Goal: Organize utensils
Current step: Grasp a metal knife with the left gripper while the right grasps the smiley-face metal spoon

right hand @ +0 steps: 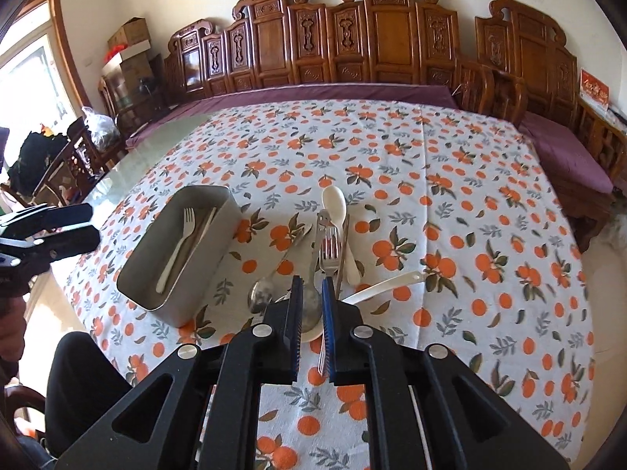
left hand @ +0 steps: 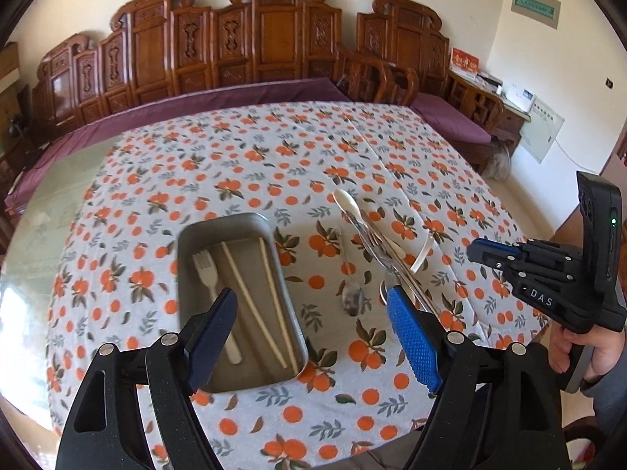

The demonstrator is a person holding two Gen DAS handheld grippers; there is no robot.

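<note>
Hovering wide open and empty over the metal tray [left hand: 203,235], the left gripper [left hand: 313,337]; the right gripper [right hand: 312,329], nearly closed, pinches a metal fork [right hand: 328,252].

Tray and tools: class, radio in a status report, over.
Left tool open, empty, over tray. Right tool nearly shut, nothing clearly held, above utensil pile. Tray holds white fork, chopsticks. Nothing in the way.
</note>
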